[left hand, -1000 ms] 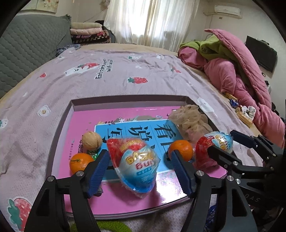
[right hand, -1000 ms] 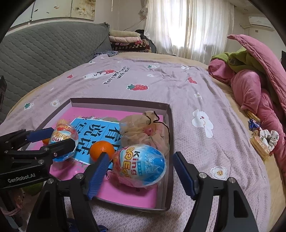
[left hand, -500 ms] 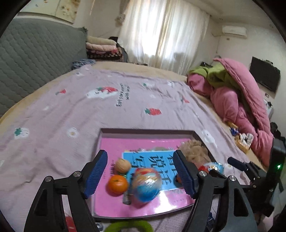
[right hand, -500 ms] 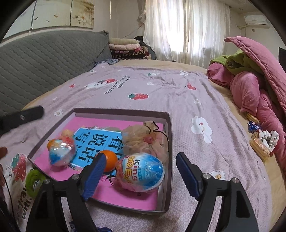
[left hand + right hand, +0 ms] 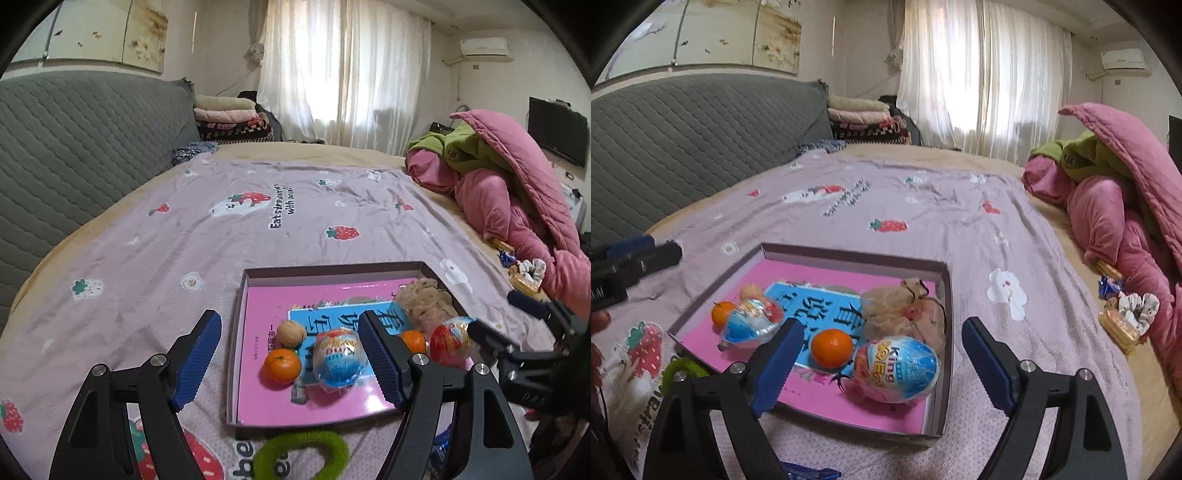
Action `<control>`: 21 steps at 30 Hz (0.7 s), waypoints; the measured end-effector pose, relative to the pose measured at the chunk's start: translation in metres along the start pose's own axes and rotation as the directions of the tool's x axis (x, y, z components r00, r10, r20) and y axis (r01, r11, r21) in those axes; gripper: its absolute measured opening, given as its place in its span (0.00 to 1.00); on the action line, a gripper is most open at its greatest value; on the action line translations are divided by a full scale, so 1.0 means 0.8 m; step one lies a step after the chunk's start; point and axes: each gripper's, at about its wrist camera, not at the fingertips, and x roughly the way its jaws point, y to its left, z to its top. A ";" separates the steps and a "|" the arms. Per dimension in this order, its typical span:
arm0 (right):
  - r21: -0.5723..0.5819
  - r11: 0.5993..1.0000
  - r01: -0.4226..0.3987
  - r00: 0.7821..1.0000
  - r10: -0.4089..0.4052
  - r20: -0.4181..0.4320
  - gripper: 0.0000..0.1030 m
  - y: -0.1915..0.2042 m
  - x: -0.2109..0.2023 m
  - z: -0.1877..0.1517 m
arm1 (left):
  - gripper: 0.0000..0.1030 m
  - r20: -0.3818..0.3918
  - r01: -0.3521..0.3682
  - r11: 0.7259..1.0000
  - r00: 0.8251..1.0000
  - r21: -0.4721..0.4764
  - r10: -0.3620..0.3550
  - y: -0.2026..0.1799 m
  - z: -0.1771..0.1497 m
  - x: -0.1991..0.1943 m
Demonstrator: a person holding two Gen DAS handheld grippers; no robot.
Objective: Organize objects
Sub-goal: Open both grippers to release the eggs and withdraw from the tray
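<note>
Left gripper [image 5: 290, 360]: fingers wide apart, empty, above the box's near-left corner.
Hair tie [image 5: 301, 458]: green, on the sheet outside the box, below and between the left fingers; likely left behind if overlooked.
Box [image 5: 236, 332]: shallow, open, pink book inside; low wall easy to clip with a lowered left finger, tipping or shifting everything.
Walnut [image 5: 291, 333], orange [image 5: 282, 366]: inside the box, between the left fingers; both round, prone to rolling if nudged.
Left egg [image 5: 340, 357]: just inside the right finger of the left gripper; crinkly wrap slippery.
Right gripper [image 5: 882, 367]: fingers wide apart, empty.
Right egg [image 5: 895, 369]: between the right fingers, beside the second orange [image 5: 832, 348]; squashing likely if squeezed hard.
</note>
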 end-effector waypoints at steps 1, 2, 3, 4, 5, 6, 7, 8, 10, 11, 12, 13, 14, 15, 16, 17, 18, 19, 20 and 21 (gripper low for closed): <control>-0.002 1.000 -0.001 1.000 0.001 0.009 0.87 0.001 -0.004 0.002 | 0.75 -0.002 -0.002 1.000 1.000 0.006 0.002 -0.001 -0.002 -0.002; -0.004 1.000 0.000 1.000 0.000 0.019 0.87 0.002 -0.009 0.003 | 0.76 -0.004 -0.005 1.000 1.000 0.007 0.005 -0.001 -0.005 -0.006; -0.004 1.000 0.003 1.000 -0.003 0.029 0.87 0.003 -0.014 0.005 | 0.76 -0.006 0.000 1.000 1.000 0.005 0.000 0.000 -0.008 -0.010; -0.005 1.000 0.000 0.999 0.000 0.041 0.87 0.004 -0.019 0.007 | 0.76 -0.009 0.003 1.000 1.000 0.002 -0.003 -0.001 -0.010 -0.012; -0.007 1.000 -0.001 0.999 0.001 0.052 0.87 0.006 -0.023 0.008 | 0.76 -0.013 0.008 1.000 1.000 -0.007 -0.008 0.000 -0.012 -0.015; -0.007 1.000 0.000 0.998 0.000 0.056 0.87 0.006 -0.027 0.009 | 0.76 -0.015 0.012 1.000 1.000 -0.011 -0.013 0.000 -0.013 -0.017; -0.008 1.000 -0.001 0.998 0.002 0.063 0.87 0.008 -0.032 0.010 | 0.76 -0.015 0.015 1.000 1.000 -0.011 -0.015 0.001 -0.015 -0.021; -0.009 1.000 -0.003 0.997 0.004 0.072 0.87 0.009 -0.036 0.011 | 0.76 -0.013 0.015 1.000 1.000 -0.011 -0.015 0.000 -0.017 -0.025; -0.009 1.000 -0.007 0.996 0.008 0.087 0.87 0.012 -0.046 0.013 | 0.76 -0.010 0.013 1.000 1.000 -0.006 -0.013 0.001 -0.020 -0.033; -0.007 1.000 -0.009 0.995 0.010 0.095 0.87 0.013 -0.049 0.014 | 0.76 -0.011 0.014 1.000 1.000 -0.006 -0.014 0.000 -0.020 -0.035; -0.004 1.000 -0.010 0.995 0.010 0.101 0.87 0.014 -0.054 0.016 | 0.76 -0.012 0.017 1.000 1.000 -0.006 -0.017 0.001 -0.021 -0.037; -0.002 1.000 -0.014 0.995 0.014 0.102 0.87 0.015 -0.059 0.017 | 0.76 -0.013 0.017 1.000 1.000 -0.007 -0.017 0.002 -0.022 -0.040; -0.001 1.000 -0.019 0.994 0.019 0.107 0.87 0.017 -0.063 0.018 | 0.76 -0.013 0.017 1.000 1.000 -0.007 -0.017 0.004 -0.022 -0.043; 0.001 1.000 -0.023 0.993 0.023 0.113 0.88 0.018 -0.068 0.020 | 0.76 -0.010 0.016 1.000 1.000 -0.008 -0.016 0.006 -0.023 -0.047; 0.001 1.000 -0.025 0.993 0.025 0.117 0.88 0.020 -0.073 0.021 | 0.76 -0.008 0.014 1.000 1.000 -0.009 -0.014 0.008 -0.023 -0.050; 0.000 1.000 -0.029 0.992 0.029 0.124 0.88 0.023 -0.079 0.022 | 0.76 -0.005 0.011 1.000 1.000 -0.012 -0.012 0.010 -0.023 -0.054; 0.002 1.000 -0.031 0.991 0.031 0.131 0.88 0.024 -0.086 0.022 | 0.76 -0.004 0.008 1.000 1.000 -0.018 -0.008 0.014 -0.023 -0.057; 0.004 0.999 -0.034 0.990 0.033 0.137 0.88 0.025 -0.092 0.022 | 0.76 -0.004 0.008 1.000 1.000 -0.023 -0.008 0.017 -0.023 -0.060; 0.005 0.999 -0.041 0.989 0.040 0.141 0.88 0.027 -0.099 0.021 | 0.76 -0.003 0.008 1.000 1.000 -0.028 -0.008 0.019 -0.023 -0.063; 0.006 0.999 -0.044 0.989 0.043 0.141 0.88 0.029 -0.104 0.021 | 0.76 -0.001 0.008 0.999 1.000 -0.031 -0.008 0.021 -0.023 -0.067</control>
